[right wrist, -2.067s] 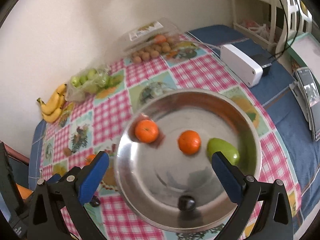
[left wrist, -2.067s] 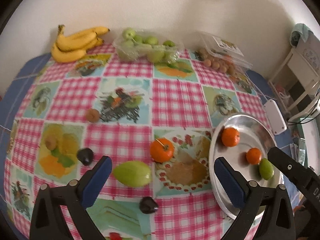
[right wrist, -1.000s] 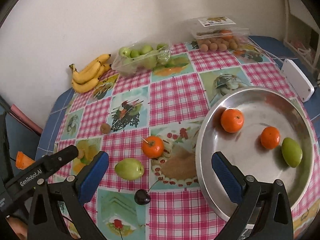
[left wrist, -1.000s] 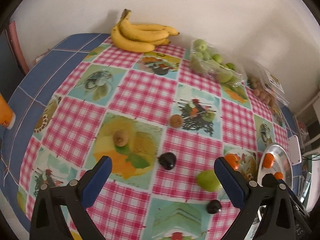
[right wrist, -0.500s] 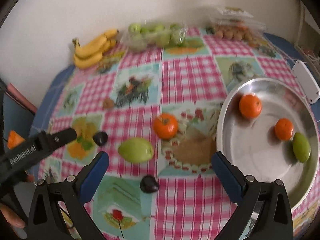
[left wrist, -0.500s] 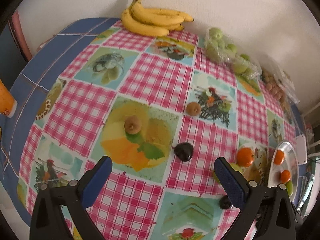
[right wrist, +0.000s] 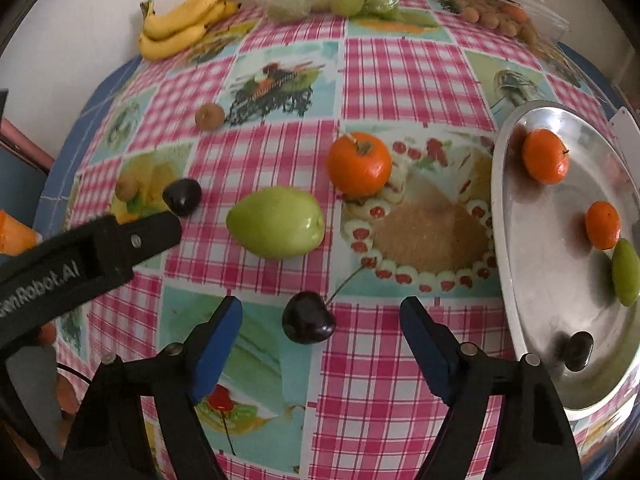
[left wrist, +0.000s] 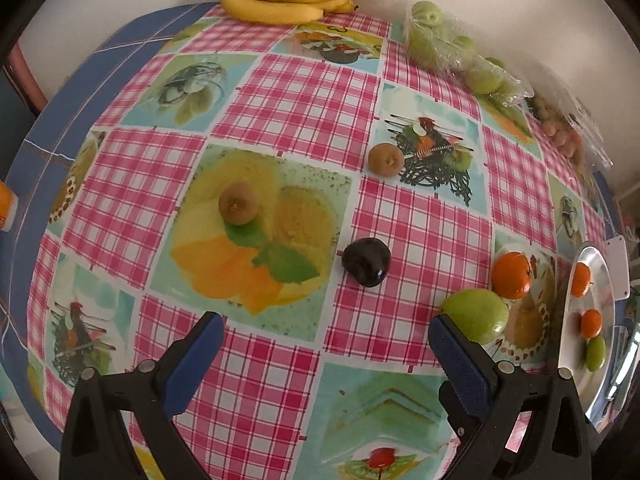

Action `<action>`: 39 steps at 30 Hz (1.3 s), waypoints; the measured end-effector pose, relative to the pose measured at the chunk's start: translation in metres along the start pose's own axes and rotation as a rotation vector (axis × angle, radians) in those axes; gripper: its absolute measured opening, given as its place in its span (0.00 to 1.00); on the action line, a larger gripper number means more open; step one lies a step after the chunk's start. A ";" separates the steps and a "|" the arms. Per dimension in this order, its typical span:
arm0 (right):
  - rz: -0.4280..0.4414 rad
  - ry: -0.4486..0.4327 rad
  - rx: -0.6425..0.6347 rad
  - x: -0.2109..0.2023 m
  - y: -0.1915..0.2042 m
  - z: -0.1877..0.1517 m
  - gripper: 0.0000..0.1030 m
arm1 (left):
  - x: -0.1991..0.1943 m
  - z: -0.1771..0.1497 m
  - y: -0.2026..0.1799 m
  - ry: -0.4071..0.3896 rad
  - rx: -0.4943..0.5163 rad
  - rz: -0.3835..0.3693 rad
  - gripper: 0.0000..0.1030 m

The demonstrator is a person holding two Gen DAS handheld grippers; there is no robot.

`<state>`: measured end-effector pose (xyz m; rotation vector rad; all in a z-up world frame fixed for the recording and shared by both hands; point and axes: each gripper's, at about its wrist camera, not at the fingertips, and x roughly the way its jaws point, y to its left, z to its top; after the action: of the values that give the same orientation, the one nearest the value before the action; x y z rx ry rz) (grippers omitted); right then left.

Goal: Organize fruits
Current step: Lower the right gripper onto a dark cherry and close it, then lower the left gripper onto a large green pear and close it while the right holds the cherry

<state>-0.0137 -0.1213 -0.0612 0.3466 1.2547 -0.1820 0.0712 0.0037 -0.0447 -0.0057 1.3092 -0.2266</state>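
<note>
Right wrist view: our right gripper (right wrist: 320,326) has just been closing, jaws still apart around the dark cherry (right wrist: 308,318), to lift it toward the steel tray (right wrist: 504,216)

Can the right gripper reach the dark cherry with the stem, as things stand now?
Probably yes. The right gripper has been closing, yet its jaws remain open around the cherry without touching it. Nothing lies between; the green fruit sits farther away.

Right gripper (right wrist: 320,332): tilted steeply down over the dark cherry (right wrist: 308,317) — jaws just closing, the cherry between them, pads clear of it.
Left gripper (left wrist: 324,350): steeply down, left of the cherry — jaws wide apart, nothing between.
</note>
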 end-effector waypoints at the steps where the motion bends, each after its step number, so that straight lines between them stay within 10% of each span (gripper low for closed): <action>1: -0.009 0.001 -0.003 0.001 0.001 0.000 0.69 | 0.001 0.000 0.000 0.001 -0.001 0.000 1.00; 17: -0.009 0.008 -0.064 0.001 0.012 -0.004 0.28 | 0.000 0.002 -0.002 -0.001 -0.001 0.006 1.00; 39: 0.088 -0.060 -0.021 -0.027 0.003 0.003 0.27 | -0.019 0.006 -0.007 -0.068 -0.022 -0.016 1.00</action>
<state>-0.0187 -0.1211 -0.0341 0.3747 1.1792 -0.1034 0.0711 -0.0002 -0.0239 -0.0420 1.2438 -0.2233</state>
